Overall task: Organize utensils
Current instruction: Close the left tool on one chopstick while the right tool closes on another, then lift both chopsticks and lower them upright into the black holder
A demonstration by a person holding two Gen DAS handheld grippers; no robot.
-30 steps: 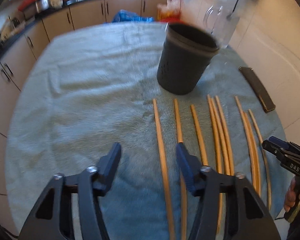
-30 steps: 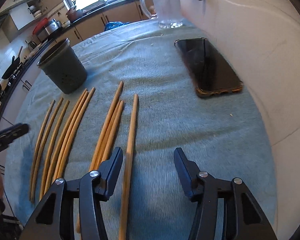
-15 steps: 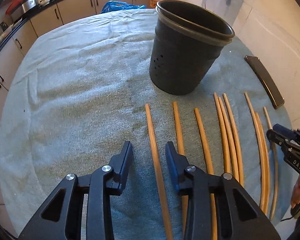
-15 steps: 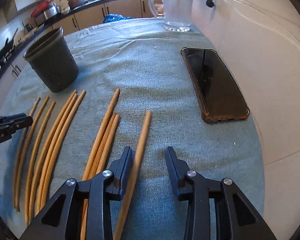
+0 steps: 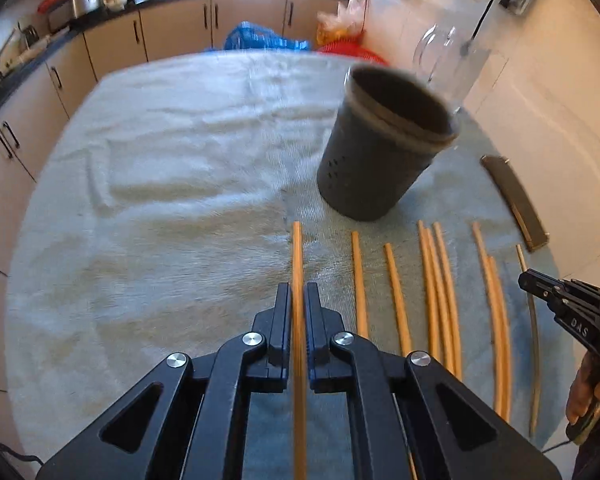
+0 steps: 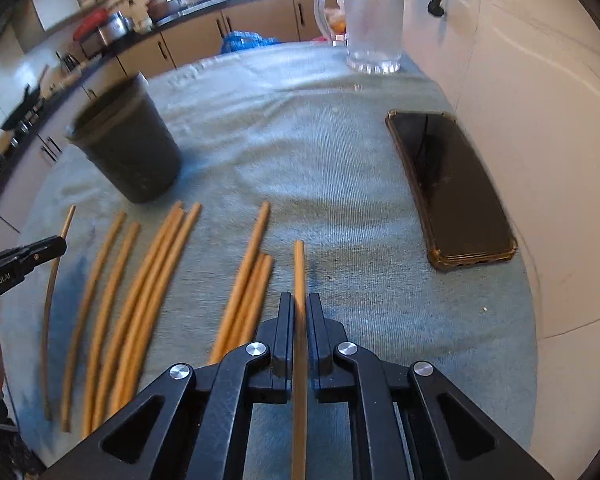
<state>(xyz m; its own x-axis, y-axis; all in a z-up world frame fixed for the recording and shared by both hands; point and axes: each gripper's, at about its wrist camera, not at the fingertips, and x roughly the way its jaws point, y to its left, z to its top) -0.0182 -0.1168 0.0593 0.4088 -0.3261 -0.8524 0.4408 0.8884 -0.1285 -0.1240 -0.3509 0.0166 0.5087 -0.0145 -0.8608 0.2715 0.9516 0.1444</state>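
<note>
Gripping one wooden chopstick (image 5: 298,264) in our left gripper (image 5: 299,300) and another chopstick (image 6: 299,272) in our right gripper (image 6: 299,308), jaws having just closed on both, we work near the towel's (image 5: 160,200) front edge, remaining chopsticks (image 6: 152,280) lying between. Behind them stands the dark holder (image 5: 380,160); we cannot see anything inside it.

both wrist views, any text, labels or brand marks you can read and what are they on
"DAS": white letters on the side of the right gripper, seen in the left wrist view.
"GenRobot.AI": white letters on the side of the left gripper, seen in the right wrist view.
Nothing readable on the dark holder, the phone, the glass mug or the chopsticks; the far counter items are too small and blurred.
</note>
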